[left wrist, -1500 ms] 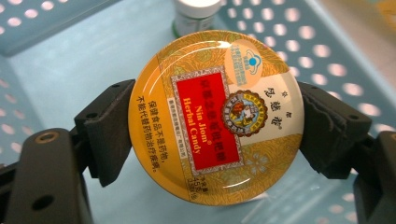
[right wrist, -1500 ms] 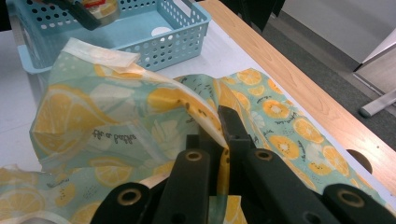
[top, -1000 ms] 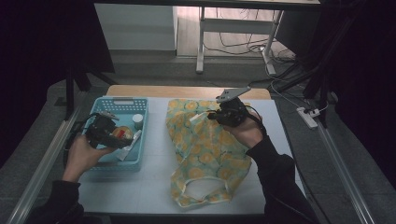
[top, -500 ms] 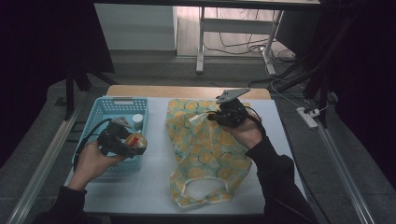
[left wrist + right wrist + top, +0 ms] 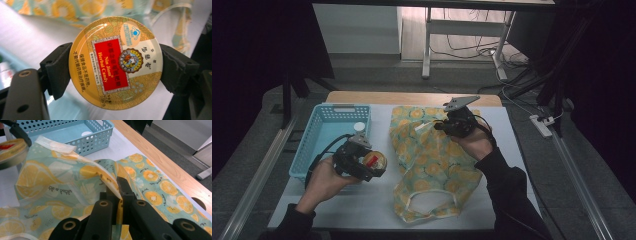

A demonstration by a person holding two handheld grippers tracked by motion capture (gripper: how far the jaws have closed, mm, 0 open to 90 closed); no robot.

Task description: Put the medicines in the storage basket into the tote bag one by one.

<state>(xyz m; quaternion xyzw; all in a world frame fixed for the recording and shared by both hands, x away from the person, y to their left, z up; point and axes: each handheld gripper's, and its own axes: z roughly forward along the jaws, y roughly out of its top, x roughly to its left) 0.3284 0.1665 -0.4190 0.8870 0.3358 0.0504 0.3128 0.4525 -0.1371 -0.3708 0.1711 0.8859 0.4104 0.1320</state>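
Left gripper (image 5: 116, 72) fingers clamp a candy tin (image 5: 115, 62); right gripper (image 5: 119, 192) fingers pinch bag fabric (image 5: 62, 182).

Power strip (image 5: 543, 125) — cables (image 5: 472, 47) — floor.

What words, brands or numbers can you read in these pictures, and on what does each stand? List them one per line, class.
"Nin Jiom" on the red panel of the tin, held in the left gripper.
"Herbal Candy" on the same panel.
Chinese characters on the tin's panel, rim and cream patch: not transcribed here.
A small number near the tin's lower edge: too small to read.
Cursive script on the bag, seen upside down: not legible.
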